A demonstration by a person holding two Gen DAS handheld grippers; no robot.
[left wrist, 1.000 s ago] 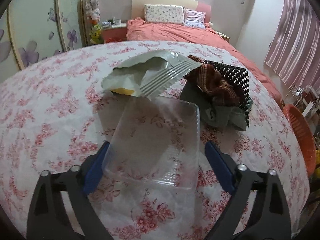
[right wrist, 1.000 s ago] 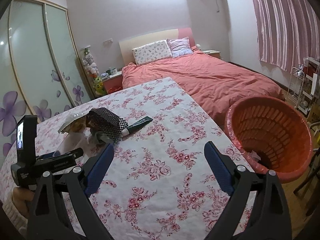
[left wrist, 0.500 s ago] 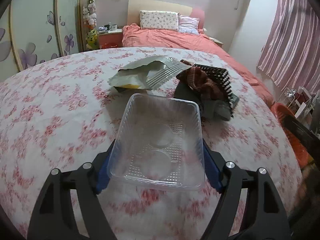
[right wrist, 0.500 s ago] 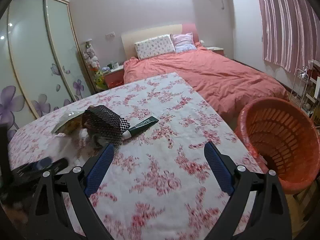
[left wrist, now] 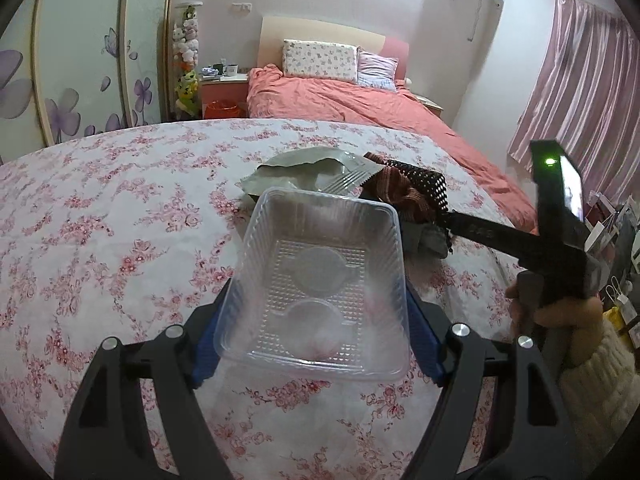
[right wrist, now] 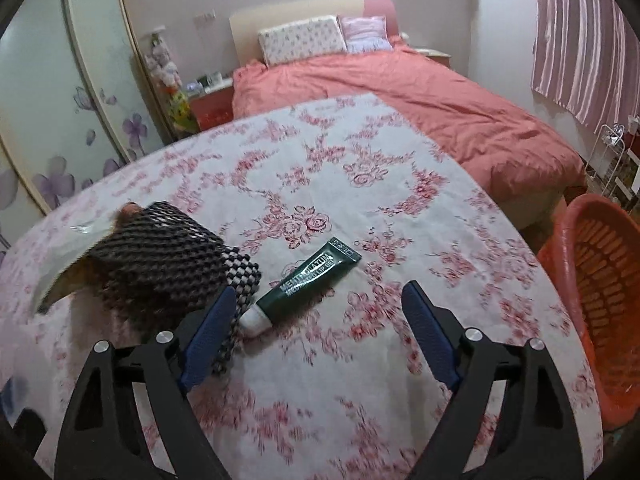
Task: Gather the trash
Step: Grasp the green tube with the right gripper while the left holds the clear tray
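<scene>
Just one clear tray [left wrist: 320, 280], one tube [right wrist: 306, 284]

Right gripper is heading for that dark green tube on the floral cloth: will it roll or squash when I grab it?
The dark green squeeze tube lies flat, its crimped end wide, so it probably won't roll. Its soft-looking body may dent under the fingers. It looks small, so likely light.

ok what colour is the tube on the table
Dark green with a white cap and white lettering; clearest in the right wrist view.
</scene>
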